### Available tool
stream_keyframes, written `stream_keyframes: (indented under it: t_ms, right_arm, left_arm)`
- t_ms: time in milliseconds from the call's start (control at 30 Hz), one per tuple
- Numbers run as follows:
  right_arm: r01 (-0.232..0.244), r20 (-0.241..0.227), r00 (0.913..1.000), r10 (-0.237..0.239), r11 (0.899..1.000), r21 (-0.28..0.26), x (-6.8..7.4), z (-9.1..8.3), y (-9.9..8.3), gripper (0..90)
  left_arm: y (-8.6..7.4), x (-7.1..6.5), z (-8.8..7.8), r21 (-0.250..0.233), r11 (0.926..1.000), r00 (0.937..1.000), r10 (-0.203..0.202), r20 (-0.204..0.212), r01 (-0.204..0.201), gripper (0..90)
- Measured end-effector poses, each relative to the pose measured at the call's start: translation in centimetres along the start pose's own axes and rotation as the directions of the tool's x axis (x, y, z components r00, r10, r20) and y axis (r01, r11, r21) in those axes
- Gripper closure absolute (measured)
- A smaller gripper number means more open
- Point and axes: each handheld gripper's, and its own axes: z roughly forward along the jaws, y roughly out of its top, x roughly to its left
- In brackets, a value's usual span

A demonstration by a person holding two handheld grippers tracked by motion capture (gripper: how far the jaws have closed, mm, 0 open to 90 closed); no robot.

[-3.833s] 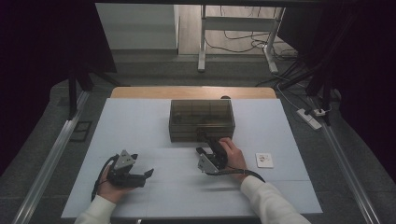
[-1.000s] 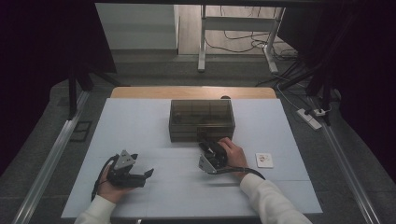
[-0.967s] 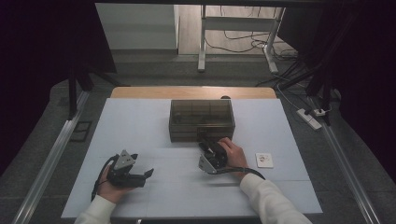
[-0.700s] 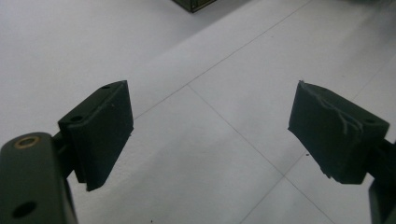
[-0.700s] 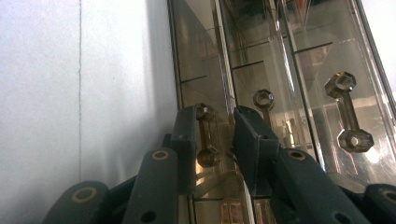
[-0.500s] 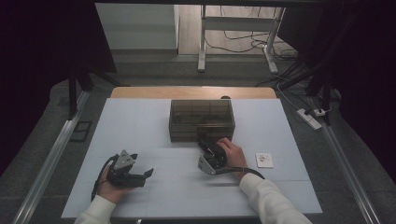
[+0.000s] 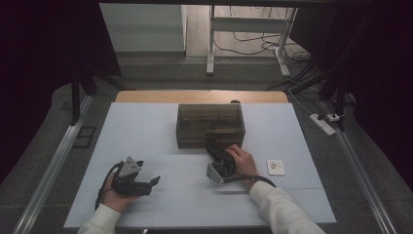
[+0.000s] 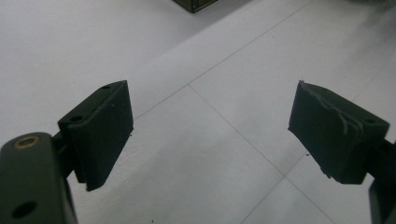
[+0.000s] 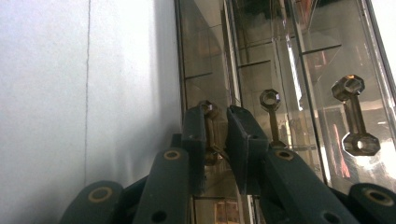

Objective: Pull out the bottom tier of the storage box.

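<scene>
Against the frames before: both hands in the same spots, box unmoved. Right gripper [image 9: 215, 140], low centre of its own view, jaws just closing, now pinching the leftmost knob [image 9: 208, 122] on the clear drawer box [image 7: 210, 124] at mid-frame of the high view. Left gripper [image 8: 210, 135] spread wide over bare bench [image 7: 146, 126], lower left, holding nothing.
</scene>
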Motion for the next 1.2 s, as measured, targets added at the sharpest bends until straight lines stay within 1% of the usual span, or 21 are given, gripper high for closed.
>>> stream_keyframes:
  t_ms: [300,367,400,433,467,633,667,700,767,933,1000,1100,1133,1200]
  right_arm:
    - [0.0,0.0,1.0,0.0,1.0,-0.007,-0.01,-0.01,-0.09,76.7]
    - [-0.006,-0.001,1.0,0.006,1.0,-0.014,-0.01,0.03,-0.13,76.7]
    - [-0.013,0.006,0.9999,0.013,0.999,-0.031,0.06,0.12,-0.19,76.7]
    - [-0.013,0.006,0.9999,0.013,0.999,-0.033,0.06,0.12,-0.21,76.7]
    - [-0.007,0.0,1.0,0.007,1.0,-0.018,-0.01,0.01,-0.18,76.7]
    - [-0.006,0.002,1.0,0.006,1.0,-0.025,0.02,0.02,-0.27,76.7]
    - [-0.011,0.007,0.9999,0.011,0.999,-0.039,0.07,0.09,-0.33,76.9]
    - [-0.003,0.005,1.0,0.003,1.0,-0.029,0.02,0.01,-0.33,77.5]
    - [-0.007,0.006,1.0,0.007,0.999,-0.036,0.06,0.04,-0.38,77.5]
    - [0.0,0.006,1.0,0.0,0.999,-0.038,0.1,0.06,-0.43,77.6]
    - [-0.006,0.014,0.9999,0.007,0.998,-0.056,0.18,0.16,-0.5,77.6]
    - [0.002,0.008,1.0,-0.002,0.999,-0.048,0.15,0.07,-0.55,77.6]
    - [0.009,0.007,0.9999,-0.009,0.999,-0.036,0.12,-0.02,-0.55,77.6]
    - [0.009,0.007,0.9999,-0.009,0.999,-0.04,0.15,0.0,-0.59,77.6]
  left_arm:
    - [0.0,-0.01,0.0,0.0,1.0,1.0,0.001,0.0,-0.001,13.8]
    - [0.01,-0.01,-0.01,0.0,1.0,1.0,0.001,-0.001,-0.001,13.8]
    - [0.01,-0.02,-0.01,-0.001,1.0,1.0,0.002,-0.001,-0.002,13.8]
    - [0.01,-0.03,-0.03,-0.002,1.0,1.0,0.002,-0.001,-0.002,13.8]
    - [0.01,-0.02,-0.04,-0.002,1.0,1.0,0.003,-0.001,-0.003,13.8]
    - [0.01,-0.01,-0.03,-0.002,1.0,1.0,0.002,0.0,-0.002,13.8]
    - [0.01,0.0,-0.03,-0.001,1.0,1.0,0.002,0.0,-0.002,13.8]
    - [0.0,0.0,-0.03,-0.001,1.0,1.0,0.001,0.0,-0.001,13.8]
    - [0.0,0.01,-0.04,-0.002,1.0,1.0,0.001,0.0,-0.001,13.8]
    - [0.0,0.0,-0.05,-0.002,1.0,1.0,0.002,-0.001,-0.002,13.8]
    - [0.0,0.0,-0.05,-0.002,1.0,1.0,0.001,-0.001,-0.001,13.8]
    - [-0.01,0.02,-0.05,-0.002,1.0,1.0,0.0,-0.001,0.0,13.8]
    - [-0.01,0.02,-0.04,-0.001,1.0,1.0,-0.001,-0.001,0.001,13.8]
    - [-0.01,0.02,-0.04,-0.002,1.0,1.0,0.0,-0.001,0.0,13.8]
